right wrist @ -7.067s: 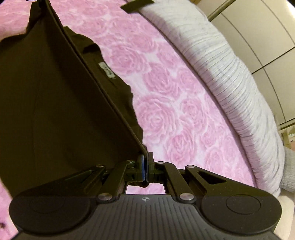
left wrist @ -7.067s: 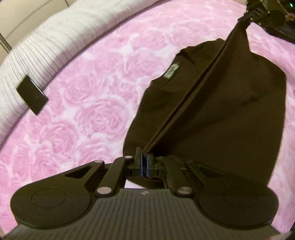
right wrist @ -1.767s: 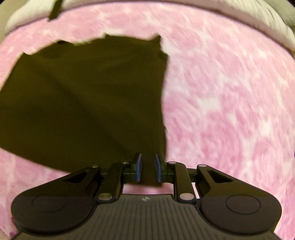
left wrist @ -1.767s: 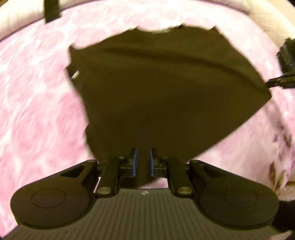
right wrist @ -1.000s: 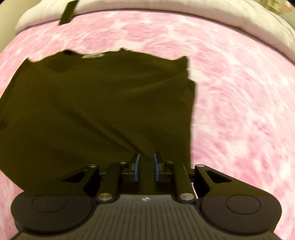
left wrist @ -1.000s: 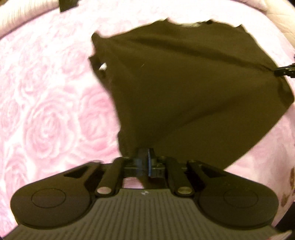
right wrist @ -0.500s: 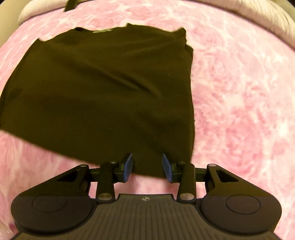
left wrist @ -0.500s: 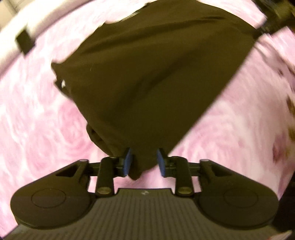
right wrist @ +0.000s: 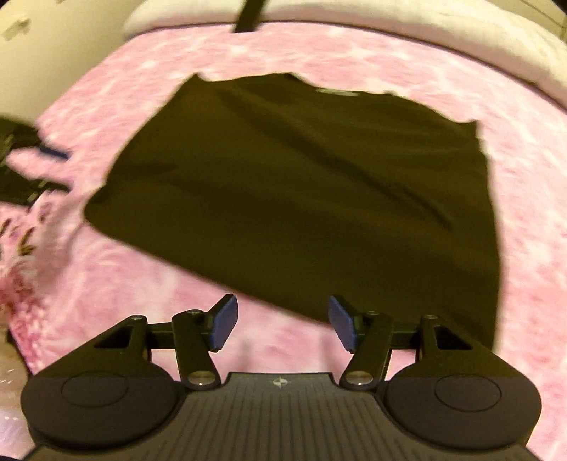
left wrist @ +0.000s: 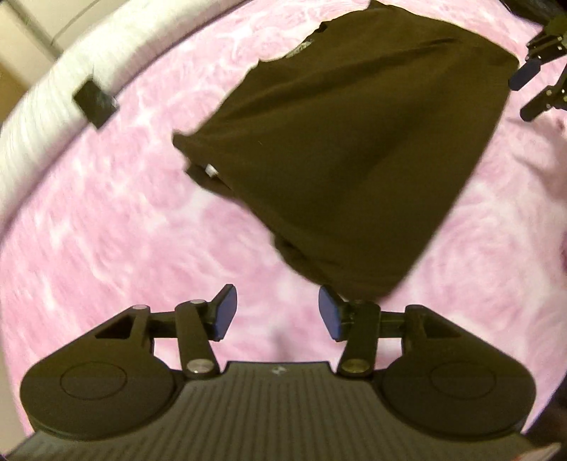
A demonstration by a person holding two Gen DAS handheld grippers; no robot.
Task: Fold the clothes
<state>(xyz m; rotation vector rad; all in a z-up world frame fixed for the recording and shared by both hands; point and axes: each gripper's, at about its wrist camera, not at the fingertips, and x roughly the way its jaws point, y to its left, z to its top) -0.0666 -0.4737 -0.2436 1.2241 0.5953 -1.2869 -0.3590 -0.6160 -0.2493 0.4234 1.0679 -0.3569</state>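
A dark brown shirt [left wrist: 354, 142] lies folded flat on the pink rose-patterned bedspread [left wrist: 124, 230]; it also shows in the right wrist view [right wrist: 301, 195]. My left gripper [left wrist: 276, 312] is open and empty, just off the shirt's near corner. My right gripper [right wrist: 280, 326] is open and empty, just in front of the shirt's near edge. The right gripper also shows at the far right of the left wrist view [left wrist: 531, 81], and the left gripper at the left edge of the right wrist view [right wrist: 24, 159], both open.
A white ribbed cover [left wrist: 53, 99] runs along the far edge of the bed, with a small black tag [left wrist: 95, 103] on it. The white cover [right wrist: 389, 21] and a black strap [right wrist: 248, 14] show in the right wrist view. Bare bedspread surrounds the shirt.
Both grippers have opened wide, let go of the shirt and pulled back a little from it. The shirt now lies flat on the bedspread.
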